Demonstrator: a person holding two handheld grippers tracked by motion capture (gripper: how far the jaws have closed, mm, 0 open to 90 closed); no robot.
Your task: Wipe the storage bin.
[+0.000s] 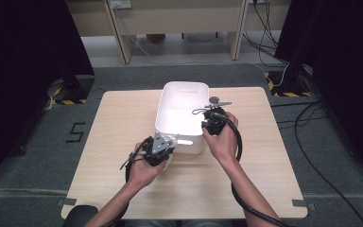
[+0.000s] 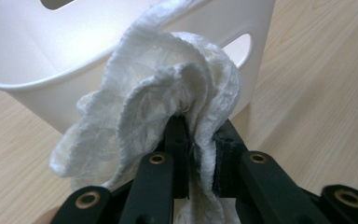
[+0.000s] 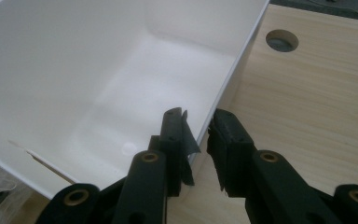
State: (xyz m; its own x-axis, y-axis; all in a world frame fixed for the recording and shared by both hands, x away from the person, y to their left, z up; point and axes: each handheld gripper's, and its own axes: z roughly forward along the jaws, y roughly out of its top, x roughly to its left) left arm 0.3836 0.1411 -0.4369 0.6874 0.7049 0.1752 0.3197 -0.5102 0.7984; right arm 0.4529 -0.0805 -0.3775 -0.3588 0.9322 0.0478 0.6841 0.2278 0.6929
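A white plastic tub [image 1: 184,86] stands in the middle of the wooden table [image 1: 118,123]. My left gripper [image 1: 169,147] is at the tub's near wall and is shut on a crumpled white cloth [image 2: 168,84]. The cloth bulges up above the jaws in front of the tub [image 2: 28,56], beside its handle slot. My right gripper [image 1: 209,124] is at the tub's right side. In the right gripper view its jaws stand astride the rim, one inside and one outside, and my right gripper [image 3: 200,123] is shut on the tub's thin wall [image 3: 74,70]. The inside of the tub looks bare.
A round hole [image 3: 281,40] is cut in the table just beyond the tub's right side. Bare wood lies to the left and right of the tub. Cables [image 1: 312,118] and yellow-black tape [image 1: 288,93] lie on the floor past the table's right edge.
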